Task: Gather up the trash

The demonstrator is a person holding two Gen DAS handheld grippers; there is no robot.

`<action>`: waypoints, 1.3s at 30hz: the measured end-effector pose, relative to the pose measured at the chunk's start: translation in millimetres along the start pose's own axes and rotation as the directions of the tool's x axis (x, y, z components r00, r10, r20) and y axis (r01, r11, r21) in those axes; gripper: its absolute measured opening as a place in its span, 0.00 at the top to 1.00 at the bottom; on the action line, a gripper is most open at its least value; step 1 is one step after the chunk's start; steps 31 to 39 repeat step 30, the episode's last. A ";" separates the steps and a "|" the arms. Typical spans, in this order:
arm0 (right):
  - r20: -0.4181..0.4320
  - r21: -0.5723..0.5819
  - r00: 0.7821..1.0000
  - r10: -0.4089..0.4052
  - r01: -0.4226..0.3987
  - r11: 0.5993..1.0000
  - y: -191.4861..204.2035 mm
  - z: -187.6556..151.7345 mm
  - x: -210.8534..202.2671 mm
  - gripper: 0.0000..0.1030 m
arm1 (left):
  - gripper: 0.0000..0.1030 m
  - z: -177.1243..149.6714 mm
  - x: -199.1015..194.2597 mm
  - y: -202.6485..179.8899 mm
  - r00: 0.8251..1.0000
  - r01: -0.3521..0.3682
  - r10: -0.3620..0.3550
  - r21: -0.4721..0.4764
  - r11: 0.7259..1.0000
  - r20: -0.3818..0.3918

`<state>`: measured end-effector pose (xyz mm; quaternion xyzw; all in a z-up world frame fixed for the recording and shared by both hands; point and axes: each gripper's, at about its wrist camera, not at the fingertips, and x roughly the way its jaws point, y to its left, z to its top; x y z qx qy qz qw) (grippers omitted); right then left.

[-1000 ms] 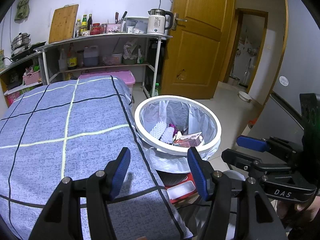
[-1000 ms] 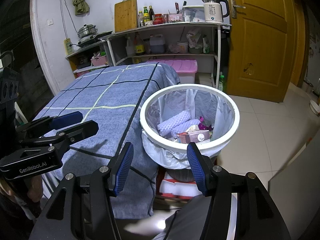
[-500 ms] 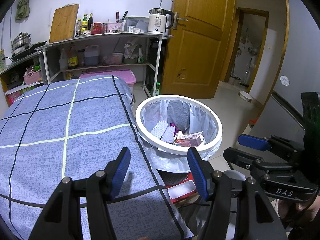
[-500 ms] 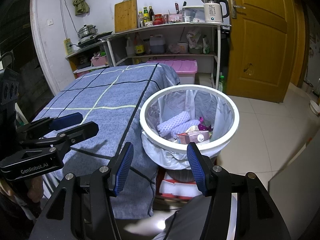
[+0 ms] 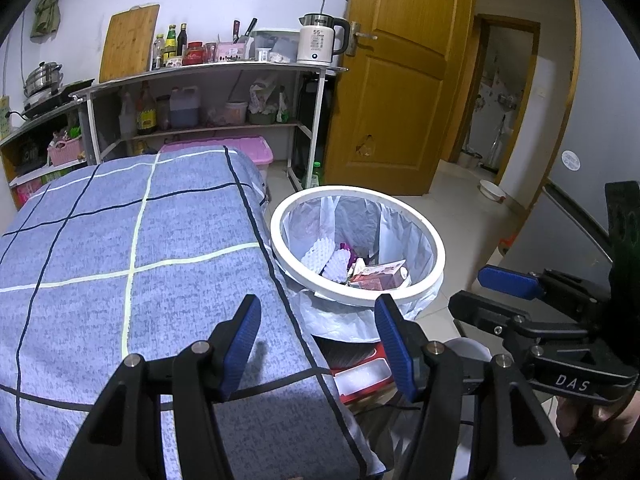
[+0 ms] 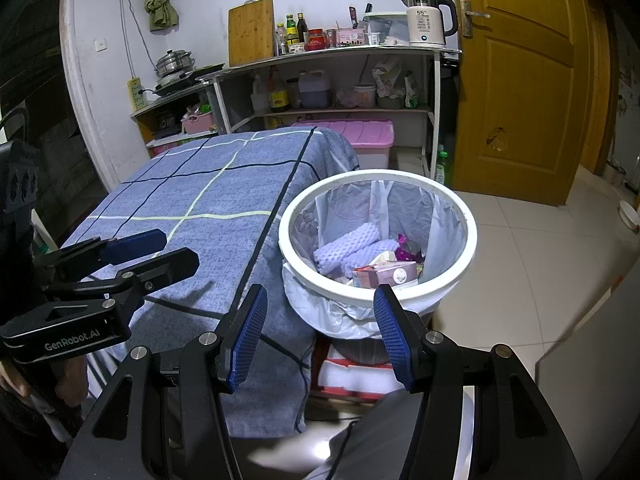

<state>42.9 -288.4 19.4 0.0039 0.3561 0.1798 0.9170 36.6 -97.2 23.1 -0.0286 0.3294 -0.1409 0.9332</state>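
2 grippers, left gripper (image 5: 318, 334) and right gripper (image 6: 320, 332), gaping empty; trash (image 6: 376, 258) already inside lined bin (image 6: 472, 236) beside bare blue tablecloth (image 5: 120, 248); seemingly nothing left to collect

Bin (image 5: 434, 276) right of table (image 5: 120, 248) (touching)

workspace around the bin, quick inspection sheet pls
surface: blue checked cloth over the table, bare.
job's things: white-rimmed trash bin with liner, holding foam sleeves, a pink carton, wrappers.
clutter: nothing seen on the cloth.
grippers: left hand-held gripper and right hand-held gripper open, empty.
cables: thin black cable near the lower edge.
surroundings: shelves with kettle, cutting board, wooden door.
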 end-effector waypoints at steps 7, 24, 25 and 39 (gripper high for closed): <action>0.000 0.000 1.000 0.000 0.000 1.000 0.1 0.0 0.0 0.45 | 0.41 -1.3 2.2 -2.5 1.000 -0.005 0.005 0.001 1.000 -0.008; 0.000 0.001 1.000 0.000 0.000 1.000 -0.4 0.0 0.1 0.45 | 0.41 -1.2 5.2 -6.8 1.000 -0.010 0.010 -0.005 1.000 -0.023; -0.001 0.001 1.000 0.000 0.000 1.000 -0.4 0.0 0.2 0.45 | 0.41 -1.4 5.1 -6.7 1.000 -0.006 0.005 -0.006 1.000 -0.023; -0.001 0.004 1.000 -0.002 0.002 1.000 -1.3 -0.3 0.1 0.45 | 0.41 -1.5 6.2 -6.9 1.000 0.001 -0.001 -0.011 1.000 -0.027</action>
